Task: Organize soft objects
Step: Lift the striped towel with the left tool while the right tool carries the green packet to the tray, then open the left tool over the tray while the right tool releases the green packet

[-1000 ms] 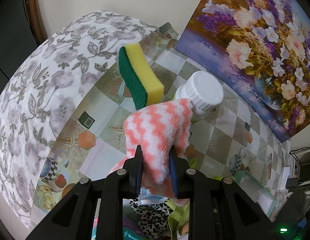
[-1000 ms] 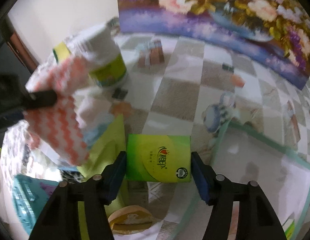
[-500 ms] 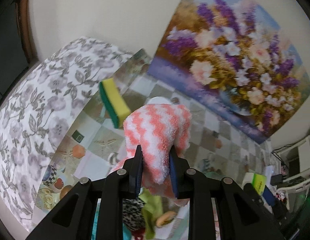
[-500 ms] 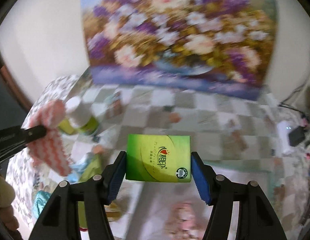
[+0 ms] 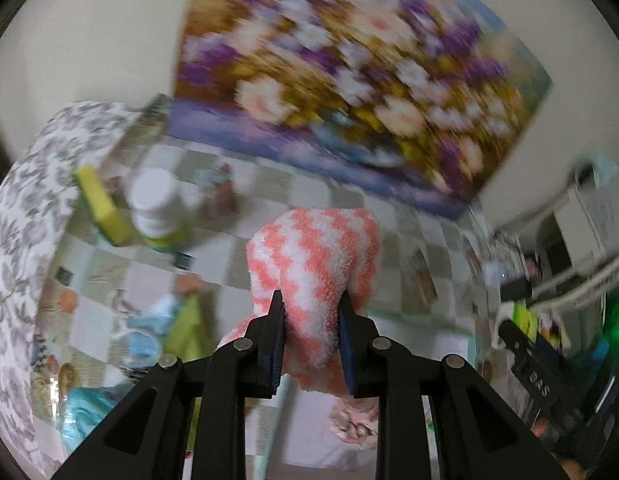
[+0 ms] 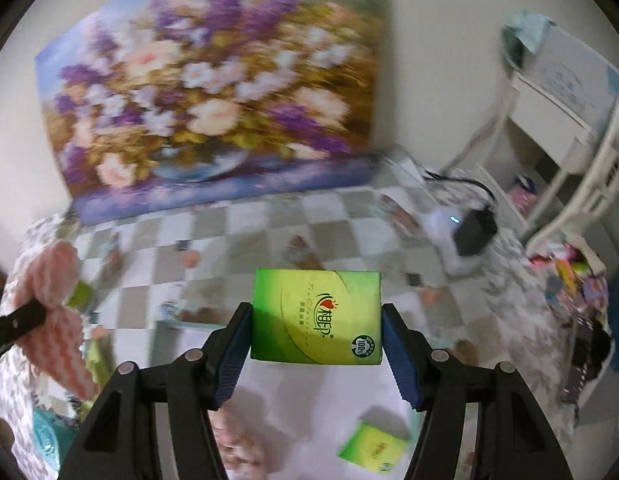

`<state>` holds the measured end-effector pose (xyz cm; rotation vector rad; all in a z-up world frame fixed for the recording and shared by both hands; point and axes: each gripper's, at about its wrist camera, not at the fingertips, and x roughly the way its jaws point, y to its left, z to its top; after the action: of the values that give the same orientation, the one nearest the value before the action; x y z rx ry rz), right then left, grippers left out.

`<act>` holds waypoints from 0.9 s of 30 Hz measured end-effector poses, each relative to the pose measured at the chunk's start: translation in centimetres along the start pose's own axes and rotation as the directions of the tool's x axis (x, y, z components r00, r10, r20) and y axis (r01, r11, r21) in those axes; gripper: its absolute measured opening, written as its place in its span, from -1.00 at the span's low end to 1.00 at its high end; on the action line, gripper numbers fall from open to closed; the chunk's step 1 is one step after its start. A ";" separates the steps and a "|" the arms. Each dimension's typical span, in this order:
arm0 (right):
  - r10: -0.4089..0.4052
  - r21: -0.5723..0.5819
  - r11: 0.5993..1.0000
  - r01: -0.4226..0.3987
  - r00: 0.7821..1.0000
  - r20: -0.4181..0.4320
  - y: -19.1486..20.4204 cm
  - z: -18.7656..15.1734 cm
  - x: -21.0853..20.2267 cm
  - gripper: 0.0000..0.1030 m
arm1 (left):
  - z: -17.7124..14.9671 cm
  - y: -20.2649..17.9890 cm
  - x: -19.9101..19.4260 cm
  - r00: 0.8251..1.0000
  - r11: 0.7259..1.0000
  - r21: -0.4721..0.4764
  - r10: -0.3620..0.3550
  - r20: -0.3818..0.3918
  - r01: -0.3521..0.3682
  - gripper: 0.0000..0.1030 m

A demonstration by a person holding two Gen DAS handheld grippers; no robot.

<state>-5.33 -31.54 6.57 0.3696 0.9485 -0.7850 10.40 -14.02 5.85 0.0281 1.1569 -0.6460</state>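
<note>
A large flower painting [image 6: 213, 92] leans against the wall beyond both grippers, standing on the checked tablecloth [image 6: 245, 240] that spreads beneath them. A pale tray [image 6: 309, 408] lies directly below the right gripper [image 6: 316, 334], with a second green tissue pack [image 6: 375, 449] lying in it, below and slightly right of the jaws. The left gripper [image 5: 311, 334] is nearly closed, both pads pinching a pink-and-white fuzzy sock [image 5: 315, 264] that bulges up above the fingers and hangs below them. The right gripper stands moderately wide, its blue pads pressed on the two ends of a green tissue pack [image 6: 315, 316], held clear of the table. Up and left of the left gripper stand a white-capped bottle [image 5: 157, 208] and, just beside it, a yellow-and-green sponge [image 5: 101, 208].
</note>
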 end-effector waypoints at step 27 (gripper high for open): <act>-0.073 -0.045 0.997 0.063 0.966 -0.250 -1.3 -3.4 7.6 0.49 | -3.4 -4.2 6.9 0.979 0.994 0.091 0.071 -0.189 -0.055 -0.14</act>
<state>-5.65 -33.66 -1.63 0.4126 1.2173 -0.7940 7.17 -19.52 -0.22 0.2027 1.3084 -0.6462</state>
